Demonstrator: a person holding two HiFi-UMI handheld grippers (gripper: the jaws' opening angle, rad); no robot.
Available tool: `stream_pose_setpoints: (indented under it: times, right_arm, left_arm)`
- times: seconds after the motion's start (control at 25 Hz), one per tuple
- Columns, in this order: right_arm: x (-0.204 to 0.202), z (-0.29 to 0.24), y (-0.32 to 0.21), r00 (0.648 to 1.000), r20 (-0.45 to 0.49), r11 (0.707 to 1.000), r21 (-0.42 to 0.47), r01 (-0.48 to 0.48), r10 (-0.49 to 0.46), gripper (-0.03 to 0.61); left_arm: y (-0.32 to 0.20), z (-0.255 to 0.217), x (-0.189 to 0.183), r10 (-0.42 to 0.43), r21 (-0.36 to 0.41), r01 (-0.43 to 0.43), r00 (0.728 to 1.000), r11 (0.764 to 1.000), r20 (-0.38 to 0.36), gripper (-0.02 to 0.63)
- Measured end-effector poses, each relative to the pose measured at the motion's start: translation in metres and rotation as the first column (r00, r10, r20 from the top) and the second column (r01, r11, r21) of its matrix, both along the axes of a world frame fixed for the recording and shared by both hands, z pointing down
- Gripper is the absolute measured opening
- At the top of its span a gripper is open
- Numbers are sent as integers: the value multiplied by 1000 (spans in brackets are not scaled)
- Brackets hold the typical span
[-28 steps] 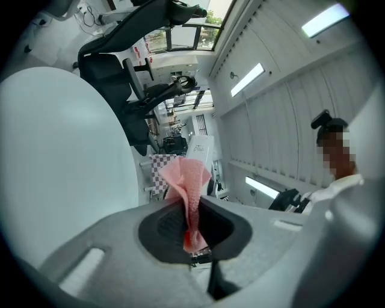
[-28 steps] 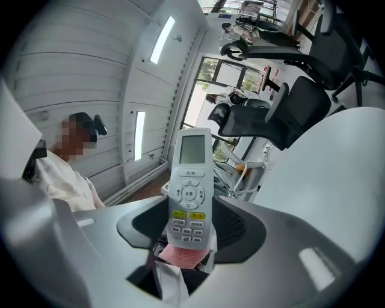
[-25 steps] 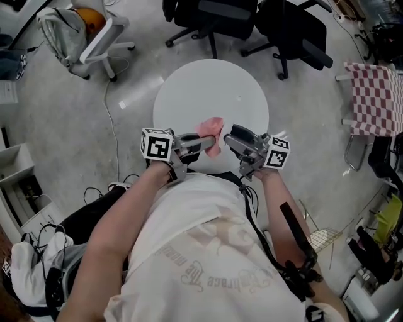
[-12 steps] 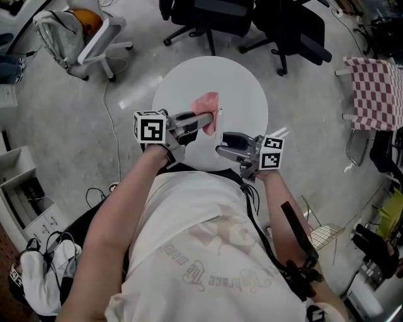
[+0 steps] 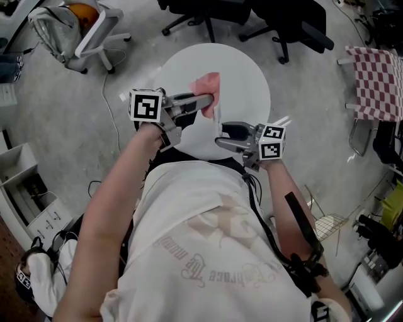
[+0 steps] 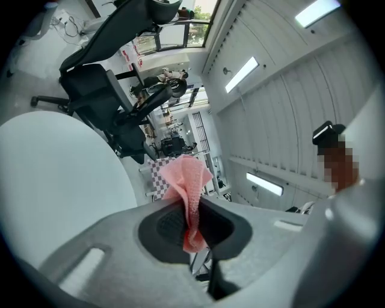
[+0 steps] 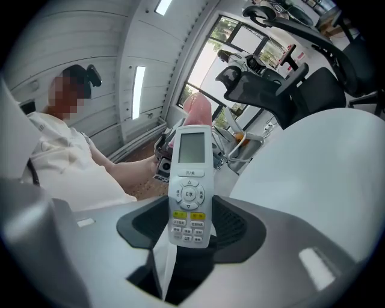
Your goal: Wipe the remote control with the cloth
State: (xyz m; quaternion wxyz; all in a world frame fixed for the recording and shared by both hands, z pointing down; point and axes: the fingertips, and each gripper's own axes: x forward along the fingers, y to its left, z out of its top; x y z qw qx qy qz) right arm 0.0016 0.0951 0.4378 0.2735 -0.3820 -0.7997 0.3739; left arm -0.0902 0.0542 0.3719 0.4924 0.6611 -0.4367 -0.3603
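Note:
My left gripper (image 5: 200, 100) is shut on a pink cloth (image 5: 206, 87), held above the round white table (image 5: 242, 75). In the left gripper view the cloth (image 6: 187, 180) stands up out of the pinched jaws of this gripper (image 6: 194, 225). My right gripper (image 5: 221, 135) is shut on a white remote control (image 7: 190, 186) by its lower end, screen and buttons facing the camera. This gripper (image 7: 191, 231) points leftward toward the left one. Past the remote's top edge shows the cloth (image 7: 198, 111). In the head view the remote (image 5: 218, 121) is only a thin white edge.
Black office chairs (image 5: 208, 12) stand beyond the table, and a white chair (image 5: 94, 31) stands at the far left. A red checked cloth (image 5: 378, 82) hangs at the right. A cable (image 5: 110, 119) runs over the floor left of the table.
The left gripper has carried the cloth up and further out over the table. The right gripper has dropped a little and swung the remote round to point toward the cloth.

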Motion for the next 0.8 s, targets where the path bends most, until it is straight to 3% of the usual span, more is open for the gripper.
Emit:
stream_pose_setpoints:
  times: [0.12,0.32,0.52,0.68,0.8]
  right_arm:
    - [-1,-3,-4,999,11,999,-21,-29,30,233]
    - [-10,-9,-13,996,25,995,-50,-89,91,233]
    - [-20,-12,-21,988,23,986,-77,-151,153,233]
    - [-25,-15,-31,978,20,972,-113,-204,207,233]
    - [-26,-11,-36,973,3,968,-108,-228,230,233]
  left_arm:
    - [4,8,10,-10,-20,9,998,1000,-67,20]
    - [16,37,43,82,-114,-84,996,990,-21,20]
    - [22,48,56,74,-124,-83,994,989,-76,20]
    - [27,62,70,123,-169,-123,992,978,-9,20]
    - [31,72,81,139,-207,-137,990,969,0,20]
